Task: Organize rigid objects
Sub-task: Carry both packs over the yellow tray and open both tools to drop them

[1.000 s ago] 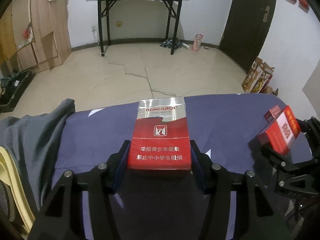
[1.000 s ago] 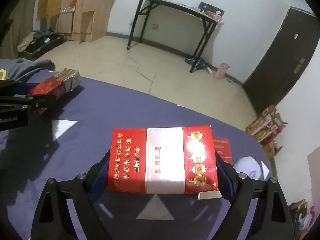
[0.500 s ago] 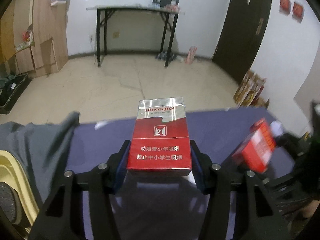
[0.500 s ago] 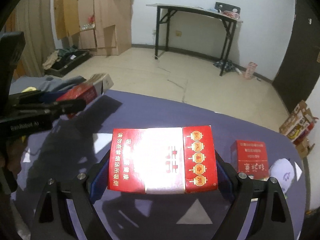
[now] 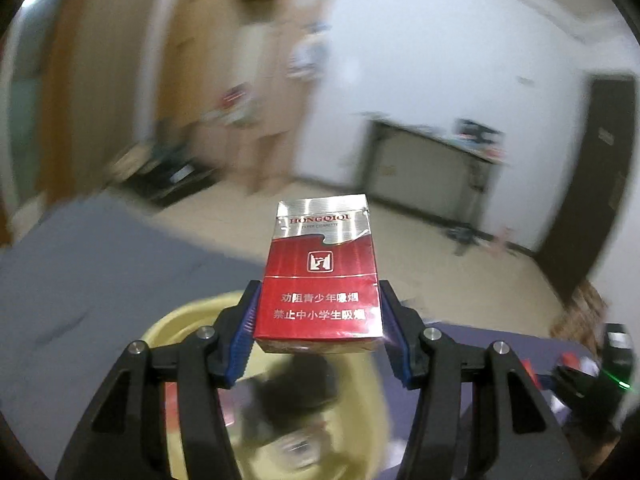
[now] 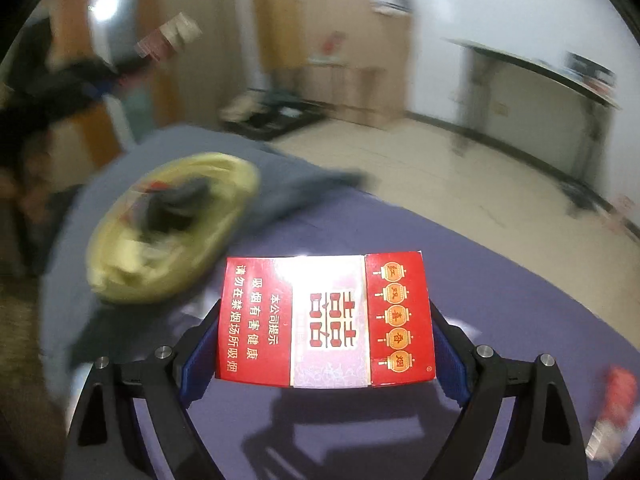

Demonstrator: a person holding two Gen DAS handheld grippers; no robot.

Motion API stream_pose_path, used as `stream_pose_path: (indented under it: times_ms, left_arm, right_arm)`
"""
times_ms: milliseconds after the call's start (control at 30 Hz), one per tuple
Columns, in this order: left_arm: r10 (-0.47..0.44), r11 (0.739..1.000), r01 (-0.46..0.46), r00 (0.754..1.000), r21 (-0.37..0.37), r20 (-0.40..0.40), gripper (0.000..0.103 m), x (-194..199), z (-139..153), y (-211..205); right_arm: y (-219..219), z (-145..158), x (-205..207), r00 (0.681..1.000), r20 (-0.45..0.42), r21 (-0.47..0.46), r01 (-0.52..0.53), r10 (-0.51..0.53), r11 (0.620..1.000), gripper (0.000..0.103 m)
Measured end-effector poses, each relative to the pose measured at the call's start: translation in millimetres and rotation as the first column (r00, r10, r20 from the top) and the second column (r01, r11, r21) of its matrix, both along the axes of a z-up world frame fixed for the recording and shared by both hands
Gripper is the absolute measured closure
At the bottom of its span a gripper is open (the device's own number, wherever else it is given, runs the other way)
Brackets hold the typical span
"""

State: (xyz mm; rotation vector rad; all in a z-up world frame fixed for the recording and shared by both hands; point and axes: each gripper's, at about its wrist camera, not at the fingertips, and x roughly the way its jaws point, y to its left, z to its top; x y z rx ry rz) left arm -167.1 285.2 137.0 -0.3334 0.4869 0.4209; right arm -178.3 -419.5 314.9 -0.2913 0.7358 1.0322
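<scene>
A purple-covered surface (image 6: 500,264) stands in a blurred room with a pale tiled floor (image 5: 420,248), white walls and a dark door (image 5: 600,184). In the left wrist view, the left hand-held gripper (image 5: 319,328) is closed on a red-and-silver pack (image 5: 320,276), its blue pads (image 5: 244,332) pressing the pack's two long sides; the pack stands upright between them, silver top farthest from the camera, held in the air over a yellow basin (image 5: 180,320). The basin's contents are too blurred to tell. In the right wrist view, the right hand-held gripper (image 6: 325,344) stands wide and clamps a red carton (image 6: 324,320) lying crosswise, its short ends against the pads, above the purple cover. The basin (image 6: 168,232) lies to the upper left of the carton, beside grey cloth (image 6: 312,184). A blurred red pack (image 6: 616,400) lies on the surface at the lower right. A black folding table (image 6: 560,72) stands against the far wall.
</scene>
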Motion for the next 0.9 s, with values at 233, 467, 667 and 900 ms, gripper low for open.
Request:
stream_pose_path:
  times_ms: [233,467,667,900]
  left_arm:
    - [0.137,0.966,-0.181,0.964,-0.184,-0.229,0.046,-6.9,-82.0,67.7]
    - [0.096,0.964,-0.154,0.961,-0.217,-0.257,0.046,3.5,-96.7,67.6]
    - [0.121,0.968,-0.180,0.945,-0.177,-0.304,0.045,7.0,-93.8,63.2]
    - [0.155,0.977,-0.179,0.968,-0.112,-0.198,0.000,2.1,-62.6,53.7]
  right_arm:
    - [109.9,5.5,-38.1,0.961,0.005,-0.094,-0.275,0.277,0.957,0.014]
    - [136.5,-20.0,-55.5,0.934,-0.027,-0.212,-0.354,0.357,0.911,0.014]
    - [137.1,-22.6,-56.6,0.929,-0.004,-0.241,-0.360,0.370,0.901,0.013]
    - [165.2,-19.2,-79.3,0.928,-0.007,-0.271,-0.361,0.373,0.892,0.000]
